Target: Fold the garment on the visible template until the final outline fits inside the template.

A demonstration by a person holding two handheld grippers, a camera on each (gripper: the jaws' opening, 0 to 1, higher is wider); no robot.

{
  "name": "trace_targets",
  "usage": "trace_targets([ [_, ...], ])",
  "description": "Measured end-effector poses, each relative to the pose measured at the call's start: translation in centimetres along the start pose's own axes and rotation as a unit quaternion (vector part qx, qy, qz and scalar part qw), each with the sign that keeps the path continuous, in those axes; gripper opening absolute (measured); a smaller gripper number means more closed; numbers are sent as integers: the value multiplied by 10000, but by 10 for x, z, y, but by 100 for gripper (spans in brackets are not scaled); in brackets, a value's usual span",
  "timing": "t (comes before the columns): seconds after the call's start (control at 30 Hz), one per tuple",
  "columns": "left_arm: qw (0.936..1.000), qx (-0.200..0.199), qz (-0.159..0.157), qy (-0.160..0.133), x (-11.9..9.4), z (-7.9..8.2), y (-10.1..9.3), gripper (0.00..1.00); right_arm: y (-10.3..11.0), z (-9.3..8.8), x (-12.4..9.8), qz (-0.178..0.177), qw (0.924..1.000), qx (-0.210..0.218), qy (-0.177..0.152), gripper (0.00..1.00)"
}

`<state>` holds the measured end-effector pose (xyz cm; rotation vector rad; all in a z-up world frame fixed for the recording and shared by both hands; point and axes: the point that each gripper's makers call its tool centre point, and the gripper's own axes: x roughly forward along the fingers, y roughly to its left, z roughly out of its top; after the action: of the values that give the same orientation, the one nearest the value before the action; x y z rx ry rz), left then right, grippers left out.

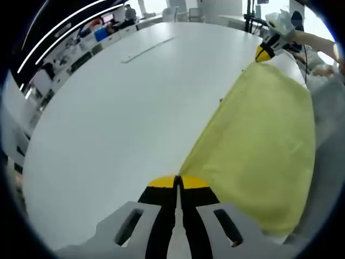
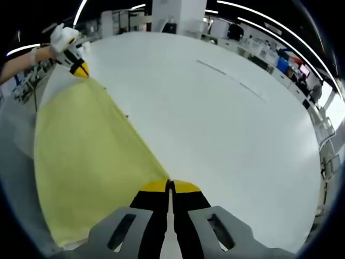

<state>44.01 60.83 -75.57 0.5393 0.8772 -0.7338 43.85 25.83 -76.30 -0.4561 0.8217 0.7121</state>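
White table [image 1: 108,124] spans both views. Yellow garment [image 1: 259,145] hangs stretched btwn the tongs, above table, toward 3 o'clock in left gripper view. Left gripper [image 1: 178,182] jaws clamped on one garment corner at 6; right gripper [image 2: 170,186] clamped on other corner.

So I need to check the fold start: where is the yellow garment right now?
The yellow garment hangs stretched between the left gripper and the right gripper, each shut on a corner, over the near edge of the white table.
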Motion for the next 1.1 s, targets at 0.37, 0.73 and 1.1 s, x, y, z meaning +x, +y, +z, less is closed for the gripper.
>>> trace_targets([
  [0.37, 9994, 162, 288, -57, 0, 1, 7, 6, -1, 0, -4, -125, 9999, -87, 7, 8],
  [0.73, 9973, -491, 288, -472, -20, 9, 2, 13, 2, -1, -17, -313, 9995, 26, -107, 18],
  [1.1, 9960, -472, 157, -743, -50, 23, -14, 25, 24, 12, -42, -282, 9988, 10, -401, 26],
])
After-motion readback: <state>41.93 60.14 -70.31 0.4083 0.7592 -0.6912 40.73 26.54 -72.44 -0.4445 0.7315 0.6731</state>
